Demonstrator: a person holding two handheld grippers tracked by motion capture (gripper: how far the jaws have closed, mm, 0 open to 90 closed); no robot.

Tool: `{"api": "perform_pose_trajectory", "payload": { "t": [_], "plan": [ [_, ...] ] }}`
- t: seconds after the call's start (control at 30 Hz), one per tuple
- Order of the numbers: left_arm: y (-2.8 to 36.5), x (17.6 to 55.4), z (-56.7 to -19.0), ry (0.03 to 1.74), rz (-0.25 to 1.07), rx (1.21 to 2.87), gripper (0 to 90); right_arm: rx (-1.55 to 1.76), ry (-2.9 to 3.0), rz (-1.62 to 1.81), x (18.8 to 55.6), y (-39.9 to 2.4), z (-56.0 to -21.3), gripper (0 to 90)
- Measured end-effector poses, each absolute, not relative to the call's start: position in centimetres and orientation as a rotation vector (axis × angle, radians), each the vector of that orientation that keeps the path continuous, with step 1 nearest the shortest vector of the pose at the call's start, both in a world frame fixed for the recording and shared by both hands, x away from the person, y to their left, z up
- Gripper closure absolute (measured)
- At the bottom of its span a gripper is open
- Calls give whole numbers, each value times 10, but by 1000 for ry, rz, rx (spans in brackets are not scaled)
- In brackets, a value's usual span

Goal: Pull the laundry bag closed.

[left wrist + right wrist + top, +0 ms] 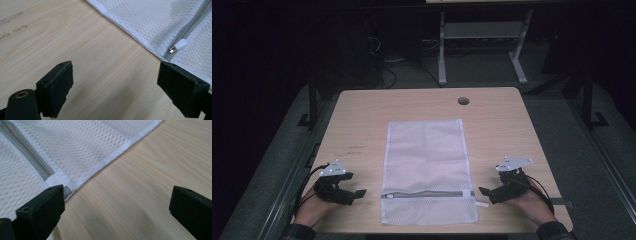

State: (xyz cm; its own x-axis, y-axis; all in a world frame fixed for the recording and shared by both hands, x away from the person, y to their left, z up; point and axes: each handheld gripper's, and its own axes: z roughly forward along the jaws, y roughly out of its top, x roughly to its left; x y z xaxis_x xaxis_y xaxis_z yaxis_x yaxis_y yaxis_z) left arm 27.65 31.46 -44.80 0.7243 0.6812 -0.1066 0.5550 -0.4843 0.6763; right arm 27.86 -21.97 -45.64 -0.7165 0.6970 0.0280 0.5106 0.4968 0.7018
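A white mesh laundry bag (427, 170) lies flat in the middle of the light wood table (362, 115). A grey zipper (427, 194) runs across it near the front edge. Its metal slider with a white pull (177, 46) sits at the bag's left end. My left gripper (354, 195) rests on the table just left of the bag, open, with bare wood between its jaws. My right gripper (486, 192) rests just right of the bag, open, close to the zipper's end tab (53, 180). In the two gripper views the bag's mesh (160, 22) (75, 147) lies ahead of the jaws.
A round cable hole (463, 101) sits near the table's far edge. Faint marks (352, 150) show on the wood left of the bag. Beyond the table stand the legs of a white desk (442, 50) and cables on a dark floor.
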Motion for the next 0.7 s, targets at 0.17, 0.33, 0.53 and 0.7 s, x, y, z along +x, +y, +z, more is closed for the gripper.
{"api": "perform_pose_trajectory", "payload": {
  "t": [0.17, 0.33, 0.53, 0.7],
  "plan": [
    [310, 275, -444, 916, 228, 2222, 132, 997, 2500, 1036, 277, -217, -453, 0],
    [305, 273, -443, 894, 220, 2238, 132, 944, 2525, 1043, 275, -209, -449, 0],
    [302, 273, -443, 889, 203, 2251, 132, 871, 2572, 1063, 273, -195, -444, 0],
    [300, 273, -442, 884, 191, 2252, 132, 815, 2604, 1080, 270, -180, -442, 0]
  ]
}}
